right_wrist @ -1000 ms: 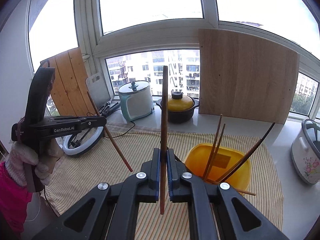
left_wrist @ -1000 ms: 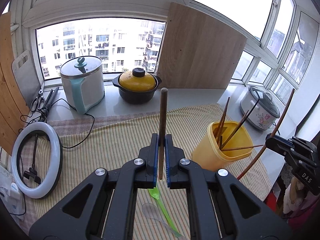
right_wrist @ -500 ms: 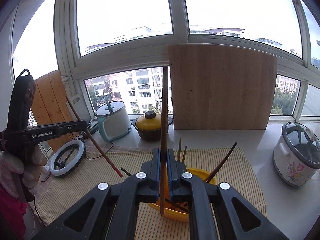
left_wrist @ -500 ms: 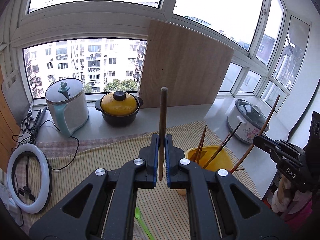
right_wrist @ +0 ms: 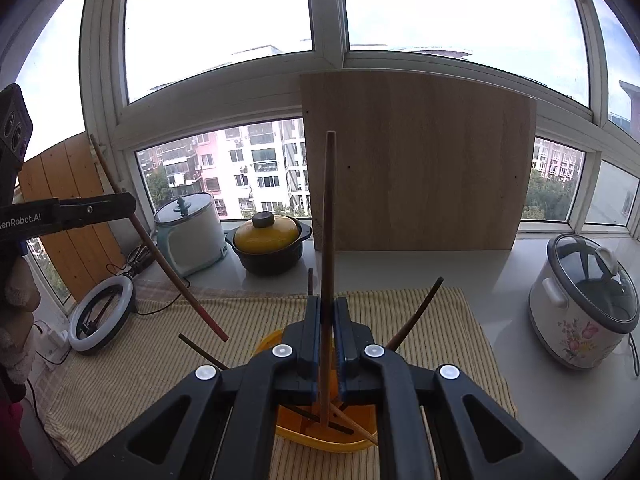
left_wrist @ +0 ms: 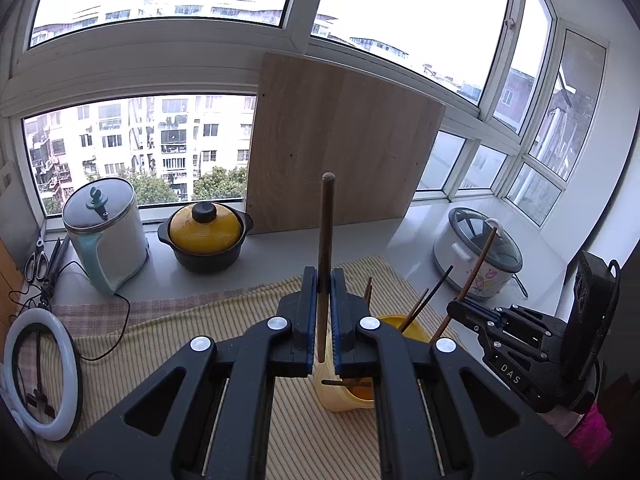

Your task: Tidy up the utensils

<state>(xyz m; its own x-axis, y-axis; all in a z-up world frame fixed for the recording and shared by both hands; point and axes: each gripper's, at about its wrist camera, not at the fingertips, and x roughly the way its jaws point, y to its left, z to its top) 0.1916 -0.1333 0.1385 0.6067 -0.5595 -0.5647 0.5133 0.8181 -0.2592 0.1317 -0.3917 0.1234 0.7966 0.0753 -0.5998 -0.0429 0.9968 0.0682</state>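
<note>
My left gripper is shut on a brown chopstick that stands upright between its jaws. My right gripper is shut on another brown chopstick, whose lower end hangs over the yellow utensil cup. The cup holds several chopsticks and stands on the striped cloth. The right gripper shows in the left view beside the cup, and the left gripper shows at the left of the right view, higher and apart from the cup.
A white kettle, a yellow-lidded black pot, a wooden board and a flowered rice cooker stand along the windowsill. A ring light and scissors lie at the left.
Both grippers have moved in over the yellow cup. The cup now sits right under the right gripper and just beyond the left gripper's jaws. Both chopsticks stay gripped.
</note>
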